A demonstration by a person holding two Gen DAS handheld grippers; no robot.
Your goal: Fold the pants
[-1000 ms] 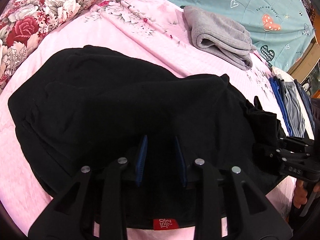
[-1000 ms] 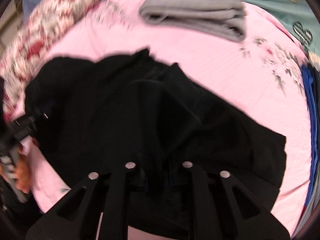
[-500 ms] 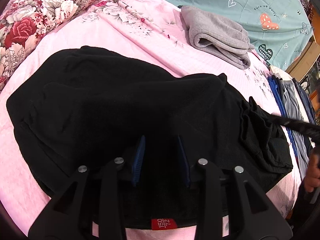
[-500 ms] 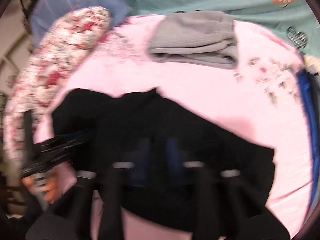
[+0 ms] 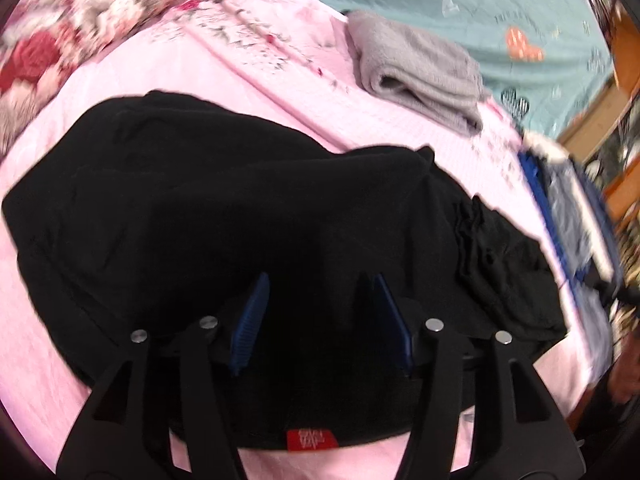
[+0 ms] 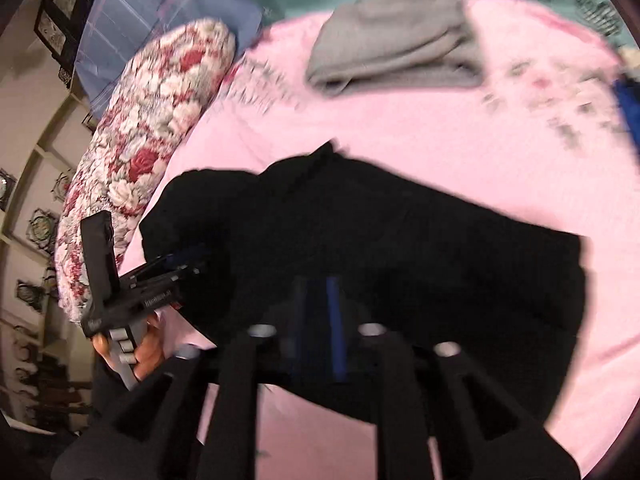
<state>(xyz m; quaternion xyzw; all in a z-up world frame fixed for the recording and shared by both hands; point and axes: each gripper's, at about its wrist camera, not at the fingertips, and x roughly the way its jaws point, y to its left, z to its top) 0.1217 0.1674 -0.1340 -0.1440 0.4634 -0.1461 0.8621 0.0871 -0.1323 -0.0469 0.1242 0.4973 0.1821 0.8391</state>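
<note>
Black pants (image 5: 248,216) lie in a folded heap on the pink bed sheet (image 5: 224,68), with a red size tag (image 5: 313,439) at the near edge. My left gripper (image 5: 318,292) is open, its blue pads apart just above the near part of the pants. In the right wrist view the pants (image 6: 420,248) lie in front of my right gripper (image 6: 318,300), whose blue pads stand close together, with nothing between them; the view is blurred. The left gripper also shows in the right wrist view (image 6: 188,264), at the pants' left edge.
Folded grey pants (image 5: 420,72) lie at the far side of the bed. A floral pillow (image 5: 80,24) is at the far left. A stack of blue and grey clothes (image 5: 568,216) lies at the right edge. A teal sheet (image 5: 500,4) lies beyond.
My right gripper let go of the pants' right part and pulled back and up. My left gripper's pads have spread wider. The pants lie still.
</note>
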